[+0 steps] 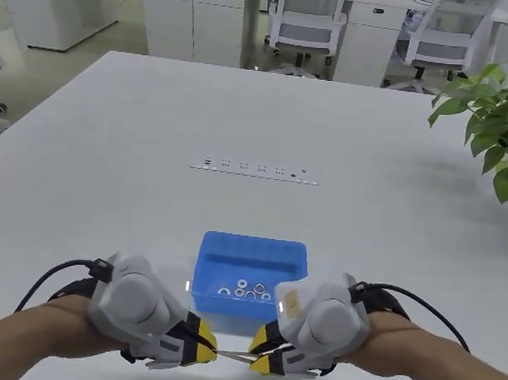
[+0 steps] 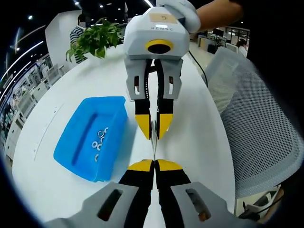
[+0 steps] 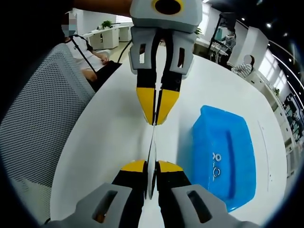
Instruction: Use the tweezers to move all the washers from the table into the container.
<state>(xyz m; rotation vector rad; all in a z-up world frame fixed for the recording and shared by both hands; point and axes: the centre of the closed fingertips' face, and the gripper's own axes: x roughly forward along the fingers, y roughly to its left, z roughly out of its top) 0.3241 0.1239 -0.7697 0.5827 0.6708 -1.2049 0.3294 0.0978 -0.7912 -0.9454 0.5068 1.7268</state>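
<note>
Head view puts the left tool [image 1: 205, 343] and the right tool [image 1: 261, 357] nose to nose at the near edge of the bench [image 1: 113, 152], with the tweezers [image 1: 231, 354] strung between them as a thin sliver of metal. Both tools are pressed together, each pinching one end of the tweezers. The right gripper view shows the blade running edge-on from my own jaws up into the opposite ones. The washers [image 1: 244, 290] I can make out lie in a small cluster on the bottom of the blue container [image 1: 252, 240], just beyond the tools. I judge the tweezers light, springy and slick, likely to twist or slide if gripped near a tip. I would hold them across the flat middle of the arms, where a squeeze closes the points. The washers look small, flat, hard and smooth, prone to skating, so I would nip one across its rim, one point through the hole.
</note>
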